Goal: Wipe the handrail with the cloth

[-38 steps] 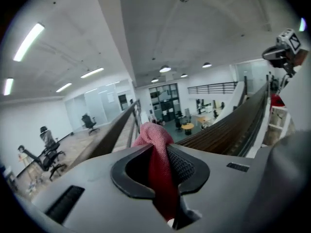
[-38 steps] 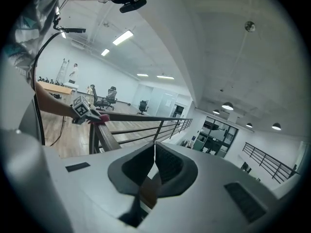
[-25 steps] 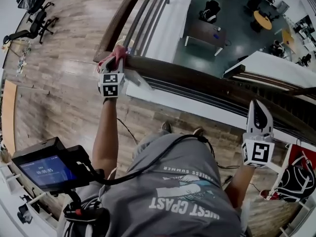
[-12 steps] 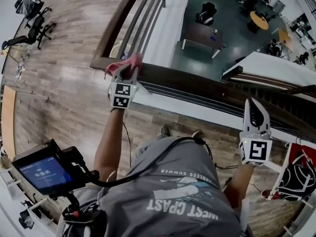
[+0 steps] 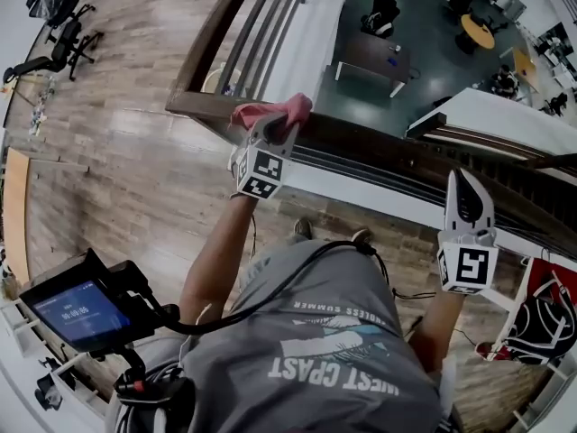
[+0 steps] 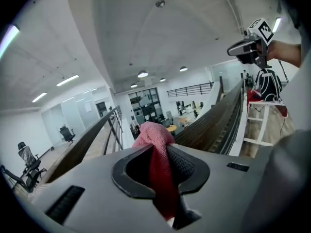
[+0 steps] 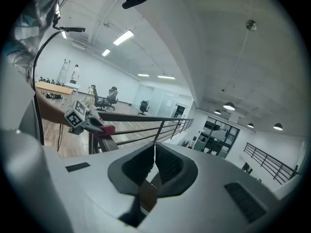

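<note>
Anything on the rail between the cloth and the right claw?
Nothing visible. The left claw holds the cloth on the handrail; the rail top is bare as far as the shut right claw above it.

Grips a bunched pink cloth [image 5: 270, 110] in the left gripper's [image 5: 276, 124] fingers [image 5: 270, 135] and presses it on top of the dark wooden handrail [image 5: 379, 147], just right of the rail's corner, with a table [image 5: 371, 59] on a lower floor far beyond those fingers. Holds the right gripper [image 5: 463, 180] well to the right of the cloth, fingers drawn together to a point, tips over the same handrail, though contact cannot be told. Stands on wooden floor [image 5: 117, 170] behind both pairs of fingers, with a small lit screen [image 5: 77, 312] back and to the left of the left fingers.
</note>
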Demonstrator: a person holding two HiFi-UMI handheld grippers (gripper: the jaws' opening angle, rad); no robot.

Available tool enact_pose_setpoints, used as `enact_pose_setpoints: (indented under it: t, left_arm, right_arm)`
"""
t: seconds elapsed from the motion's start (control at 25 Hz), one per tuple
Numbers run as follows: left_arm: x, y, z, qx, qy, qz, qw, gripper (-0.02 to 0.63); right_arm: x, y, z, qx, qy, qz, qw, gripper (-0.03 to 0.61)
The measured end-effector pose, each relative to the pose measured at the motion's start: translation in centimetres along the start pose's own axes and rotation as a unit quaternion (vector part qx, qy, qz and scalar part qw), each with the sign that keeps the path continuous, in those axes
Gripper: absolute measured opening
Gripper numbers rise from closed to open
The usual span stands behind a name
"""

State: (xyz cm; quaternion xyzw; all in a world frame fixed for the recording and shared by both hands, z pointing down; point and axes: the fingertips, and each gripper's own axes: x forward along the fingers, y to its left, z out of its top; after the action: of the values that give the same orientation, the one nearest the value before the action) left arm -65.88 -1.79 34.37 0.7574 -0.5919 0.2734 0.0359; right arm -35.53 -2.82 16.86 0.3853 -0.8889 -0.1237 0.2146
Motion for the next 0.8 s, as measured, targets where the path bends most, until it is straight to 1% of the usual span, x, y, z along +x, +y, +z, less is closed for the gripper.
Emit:
enact_pose_setpoints:
  t: [0.04,0.08,0.16,0.24,0.32,0.4,0.52,0.56,0.6,0.68,0.8]
  left_arm:
    - [-0.4,0.9,-0.5,-0.003,0.002,0.005,1.0000,0.064]
    - [-1.1,2.6,-1.3,-0.014,0.005,0.018,0.9997,0.064]
    - [-2.9,6.6,-3.4,-0.050,0.012,0.055,0.9972,0.064]
    - [-4.0,9.2,-4.7,-0.076,0.016,0.078,0.9939,0.064]
    - [-3.6,8.7,-4.3,-0.071,0.015,0.075,0.9946,0.063]
    - [-2.2,5.4,-2.4,-0.055,0.000,0.041,0.9976,0.064]
    - [0.0,-1.3,0.9,-0.015,-0.022,-0.023,0.9994,0.063]
    - [0.3,-2.5,1.4,-0.003,-0.024,-0.035,0.9991,0.064]
    - [0.4,-2.8,1.5,0.001,-0.025,-0.039,0.9989,0.064]
    - [-0.3,-1.0,0.7,-0.009,-0.028,-0.028,0.9992,0.064]
    - [-2.4,4.3,-1.3,-0.053,-0.022,0.025,0.9980,0.064]
  right_arm:
    - [-0.1,0.1,0.1,-0.002,-0.001,0.000,1.000,0.006]
    - [-0.3,0.0,0.2,-0.002,-0.001,-0.001,1.000,0.006]
    - [-0.8,-0.3,-0.1,0.003,0.002,-0.010,1.000,0.006]
    - [-1.4,-0.7,-0.9,0.010,0.011,-0.020,1.000,0.006]
    - [-1.9,-0.8,-1.7,0.016,0.019,-0.025,0.999,0.006]
    - [-1.9,-0.7,-1.8,0.020,0.017,-0.023,0.999,0.006]
    - [-1.6,-0.1,-0.9,0.011,0.005,-0.013,1.000,0.006]
    - [-1.5,0.1,-0.5,0.005,0.003,-0.011,1.000,0.006]
    - [-1.5,0.3,-0.2,0.000,0.003,-0.010,1.000,0.006]
    - [-1.9,0.4,0.2,-0.006,0.001,-0.011,1.000,0.006]
    - [-2.8,-0.2,-0.3,0.001,0.003,-0.018,1.000,0.006]
